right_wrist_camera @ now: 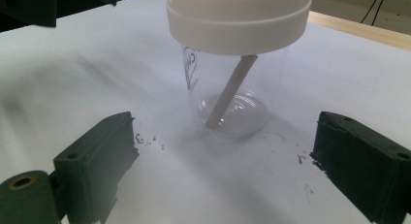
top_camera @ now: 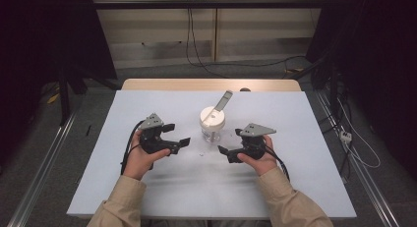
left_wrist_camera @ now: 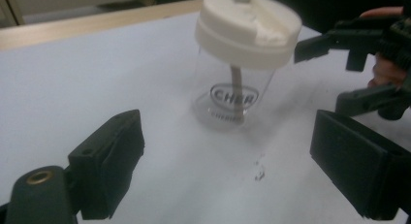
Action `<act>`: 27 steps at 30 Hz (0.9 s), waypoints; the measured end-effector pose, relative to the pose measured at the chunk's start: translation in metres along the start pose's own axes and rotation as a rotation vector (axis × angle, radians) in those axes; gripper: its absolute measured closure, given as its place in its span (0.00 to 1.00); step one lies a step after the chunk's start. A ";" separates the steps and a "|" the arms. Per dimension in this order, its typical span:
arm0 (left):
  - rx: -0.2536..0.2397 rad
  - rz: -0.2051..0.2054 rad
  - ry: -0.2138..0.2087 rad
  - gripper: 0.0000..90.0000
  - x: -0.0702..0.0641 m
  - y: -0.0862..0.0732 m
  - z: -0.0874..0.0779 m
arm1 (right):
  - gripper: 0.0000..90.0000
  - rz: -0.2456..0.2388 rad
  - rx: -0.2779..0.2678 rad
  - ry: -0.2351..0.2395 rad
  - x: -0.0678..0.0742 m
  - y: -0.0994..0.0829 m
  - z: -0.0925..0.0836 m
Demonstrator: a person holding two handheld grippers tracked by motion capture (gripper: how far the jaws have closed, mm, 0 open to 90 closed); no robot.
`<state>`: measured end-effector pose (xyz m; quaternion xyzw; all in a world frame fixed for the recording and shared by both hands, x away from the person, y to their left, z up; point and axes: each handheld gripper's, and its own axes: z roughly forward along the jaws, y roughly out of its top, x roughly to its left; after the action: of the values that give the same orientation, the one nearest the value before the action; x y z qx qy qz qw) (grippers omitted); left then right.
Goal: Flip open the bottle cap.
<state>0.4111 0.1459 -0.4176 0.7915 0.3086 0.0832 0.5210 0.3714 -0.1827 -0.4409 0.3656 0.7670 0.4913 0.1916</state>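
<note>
A clear plastic cup point(top_camera: 212, 130) with a white lid point(top_camera: 212, 117) stands upright near the middle of the white sheet. A pale straw point(top_camera: 224, 100) pokes through the lid and leans up to the right. In the left gripper view the cup point(left_wrist_camera: 232, 100) carries printed lettering, and the straw point(left_wrist_camera: 236, 88) reaches its bottom. My left gripper point(top_camera: 178, 134) is open just left of the cup, jaws wide with nothing between them point(left_wrist_camera: 228, 136). On the cup's right, my right gripper point(top_camera: 230, 141) is open too point(right_wrist_camera: 223, 136), pointing at the cup point(right_wrist_camera: 232, 95) without touching it.
The white sheet point(top_camera: 147, 187) covers a wooden table point(top_camera: 196, 84). Small dark specks point(left_wrist_camera: 259, 171) lie on the sheet in front of the cup. Metal rails point(top_camera: 44, 158) run along both sides on the floor, with cables and a white power strip point(top_camera: 346, 135) at the right.
</note>
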 end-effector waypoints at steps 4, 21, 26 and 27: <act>0.017 -0.010 -0.002 0.13 0.003 -0.011 -0.008 | 0.09 -0.003 -0.001 0.001 0.001 -0.004 -0.007; 0.007 -0.014 0.015 0.11 0.010 -0.039 -0.041 | 0.10 -0.003 -0.006 -0.015 -0.003 -0.021 -0.043; 0.009 -0.009 0.021 0.11 0.011 -0.044 -0.049 | 0.10 0.003 -0.008 -0.020 -0.005 -0.026 -0.051; 0.007 -0.012 0.026 0.11 0.012 -0.045 -0.050 | 0.10 0.002 -0.008 -0.019 -0.005 -0.026 -0.053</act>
<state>0.3801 0.2034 -0.4371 0.7904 0.3201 0.0891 0.5147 0.3304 -0.2254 -0.4414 0.3704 0.7627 0.4911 0.2000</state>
